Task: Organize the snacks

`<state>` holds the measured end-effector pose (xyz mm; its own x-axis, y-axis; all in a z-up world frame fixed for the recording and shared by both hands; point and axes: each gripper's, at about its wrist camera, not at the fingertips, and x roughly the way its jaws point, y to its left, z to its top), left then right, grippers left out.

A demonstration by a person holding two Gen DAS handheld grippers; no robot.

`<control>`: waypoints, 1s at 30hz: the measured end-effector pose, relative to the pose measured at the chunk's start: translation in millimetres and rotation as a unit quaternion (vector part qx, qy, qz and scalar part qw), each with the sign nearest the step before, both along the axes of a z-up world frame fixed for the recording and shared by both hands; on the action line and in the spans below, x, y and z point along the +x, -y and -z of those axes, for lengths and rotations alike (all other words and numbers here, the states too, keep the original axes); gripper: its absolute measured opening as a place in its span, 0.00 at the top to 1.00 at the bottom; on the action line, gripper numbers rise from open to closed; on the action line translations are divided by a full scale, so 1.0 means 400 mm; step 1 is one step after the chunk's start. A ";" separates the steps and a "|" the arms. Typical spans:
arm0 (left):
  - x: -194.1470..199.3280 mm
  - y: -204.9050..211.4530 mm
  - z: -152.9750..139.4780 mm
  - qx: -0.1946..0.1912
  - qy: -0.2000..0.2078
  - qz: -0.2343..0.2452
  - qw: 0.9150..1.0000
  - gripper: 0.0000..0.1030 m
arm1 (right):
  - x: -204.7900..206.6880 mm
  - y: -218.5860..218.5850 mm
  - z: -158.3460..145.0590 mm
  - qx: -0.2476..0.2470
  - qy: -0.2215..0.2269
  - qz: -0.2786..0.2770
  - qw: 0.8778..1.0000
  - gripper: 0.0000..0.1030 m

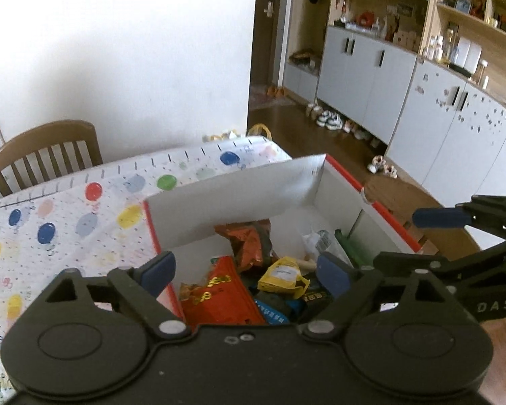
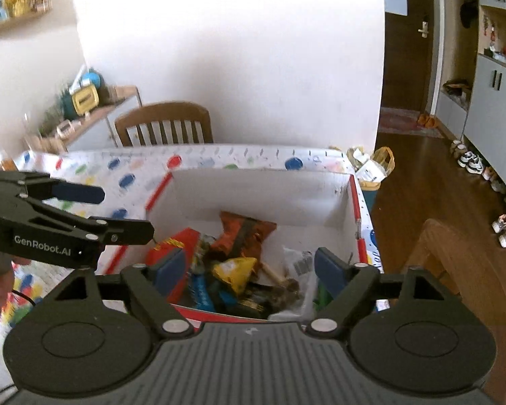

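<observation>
The table [image 2: 94,168], covered in a balloon-patterned cloth, carries an open red-edged box [image 2: 320,199] toward its three-o'clock end.

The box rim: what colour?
Red, on a white-walled box; clearest in the right wrist view.

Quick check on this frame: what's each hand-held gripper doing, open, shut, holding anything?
Left hand-held gripper: open, holding nothing, above the snack box.
Right hand-held gripper: open, holding nothing, above the same box.

Left gripper [image 1: 246,275] jaws apart, empty, above red-rimmed box [image 1: 232,199]; snack packets [image 1: 253,276] heaped inside box; right gripper [image 1: 455,222] at box's right edge
</observation>
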<state>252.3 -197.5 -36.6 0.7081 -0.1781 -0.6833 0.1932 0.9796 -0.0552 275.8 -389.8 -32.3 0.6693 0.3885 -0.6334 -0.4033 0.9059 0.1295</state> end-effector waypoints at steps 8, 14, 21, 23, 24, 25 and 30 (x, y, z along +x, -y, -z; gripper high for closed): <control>-0.095 -0.042 -0.058 -0.008 0.045 0.002 0.999 0.05 | -0.078 0.001 -0.036 0.028 0.019 0.023 0.999 0.02; -0.154 -0.058 -0.068 -0.014 0.055 0.001 0.998 0.05 | -0.126 0.011 -0.056 0.056 0.028 0.040 0.997 0.01; -0.210 -0.070 -0.072 -0.029 0.057 -0.006 0.998 0.00 | -0.176 0.014 -0.069 0.076 0.042 0.051 0.995 0.00; -0.223 -0.073 -0.073 -0.038 0.056 -0.007 0.998 0.00 | -0.192 0.013 -0.067 0.079 0.044 0.053 0.994 0.00; -0.229 -0.074 -0.074 -0.041 0.056 -0.010 0.998 0.00 | -0.199 0.012 -0.066 0.079 0.045 0.054 0.994 0.00; -0.235 -0.075 -0.075 -0.042 0.057 -0.012 0.997 0.00 | -0.204 0.013 -0.066 0.079 0.046 0.056 0.994 0.00; -0.258 -0.077 -0.071 -0.044 0.058 -0.022 0.997 0.00 | -0.222 0.008 -0.062 0.077 0.046 0.063 0.994 0.00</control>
<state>149.1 -166.9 -8.0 0.7893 -0.2014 -0.5800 0.1603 0.9795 -0.1220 187.1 -392.9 -7.6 0.7712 0.3849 -0.5070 -0.3043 0.9225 0.2374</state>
